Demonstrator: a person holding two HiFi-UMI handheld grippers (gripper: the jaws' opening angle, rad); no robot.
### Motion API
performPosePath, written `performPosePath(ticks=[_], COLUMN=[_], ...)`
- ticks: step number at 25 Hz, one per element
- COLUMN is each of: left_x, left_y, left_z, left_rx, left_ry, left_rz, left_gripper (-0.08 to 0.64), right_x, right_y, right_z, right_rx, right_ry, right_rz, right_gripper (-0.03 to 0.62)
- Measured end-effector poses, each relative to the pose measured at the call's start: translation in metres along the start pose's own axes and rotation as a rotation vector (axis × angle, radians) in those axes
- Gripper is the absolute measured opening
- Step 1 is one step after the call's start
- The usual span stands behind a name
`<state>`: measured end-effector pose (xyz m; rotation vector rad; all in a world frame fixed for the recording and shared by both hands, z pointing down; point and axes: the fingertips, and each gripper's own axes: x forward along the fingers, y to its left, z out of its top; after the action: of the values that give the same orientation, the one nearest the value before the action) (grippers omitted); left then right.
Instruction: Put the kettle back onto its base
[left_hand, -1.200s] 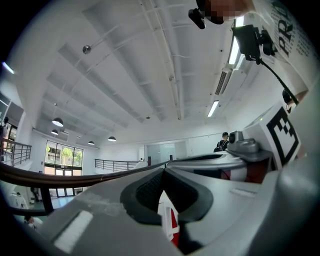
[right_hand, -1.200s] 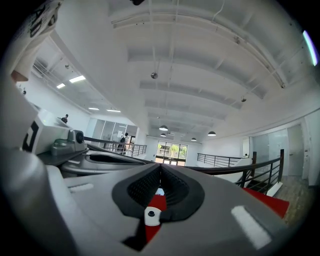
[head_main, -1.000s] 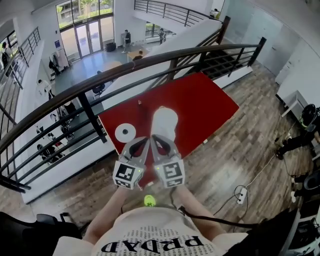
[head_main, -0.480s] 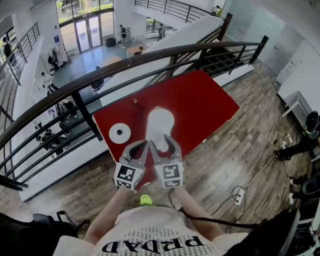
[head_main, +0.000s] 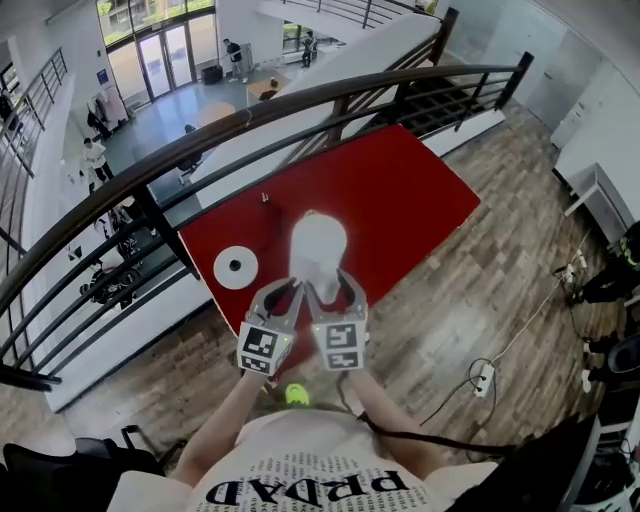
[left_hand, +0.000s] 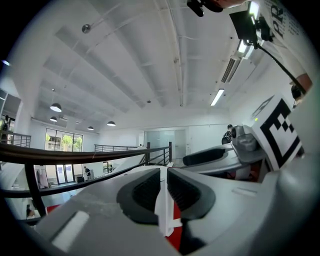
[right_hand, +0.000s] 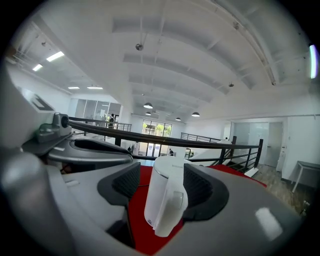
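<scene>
A white kettle (head_main: 318, 243) stands upright on the red table (head_main: 400, 210), to the right of its round white base (head_main: 236, 267) and apart from it. My right gripper (head_main: 331, 287) is at the kettle's near side, and its jaws have just been opening. In the right gripper view the kettle (right_hand: 167, 195) stands between the open pads with its handle towards me. My left gripper (head_main: 290, 290) sits just left of the right one, shut. In the left gripper view only a white sliver shows in the slit between its pads (left_hand: 145, 192).
A dark metal railing (head_main: 250, 110) runs past the table's far side, with a lower hall beyond it. A small object (head_main: 264, 198) stands near the table's far edge. On the wood floor lie a power strip (head_main: 483, 378) with a cable, and a green object (head_main: 296, 394) by my body.
Both grippers have come forward and down to the kettle's near side. The right jaws went from shut to wide open around the kettle. The left jaws stay shut.
</scene>
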<state>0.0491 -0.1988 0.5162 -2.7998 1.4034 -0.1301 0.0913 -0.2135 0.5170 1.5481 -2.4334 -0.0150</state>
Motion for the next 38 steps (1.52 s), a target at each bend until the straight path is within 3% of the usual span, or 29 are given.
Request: performPosePath(ticks=[11, 25, 38], left_x=[0.029, 0.048, 0.056], left_y=[0.0, -0.009, -0.006], left_z=[-0.017, -0.037, -0.045], left_rx=[0.006, -0.004, -0.005], left_ry=[0.028, 0.082, 0.111], left_rz=[-0.031, -0.086, -0.087], left_gripper=[0.026, -0.008, -0.008], right_x=[0.019, 0.033, 0.044], right_y=[-0.019, -0.021, -0.028], right_z=[-0.031, -0.066, -0.065], right_rx=[0.034, 0.054, 0.064], right_ry=[0.132, 0.232, 0.217], right_rz=[-0.042, -0.003, -0.015], right_gripper=[0.267, 0.256, 0.19])
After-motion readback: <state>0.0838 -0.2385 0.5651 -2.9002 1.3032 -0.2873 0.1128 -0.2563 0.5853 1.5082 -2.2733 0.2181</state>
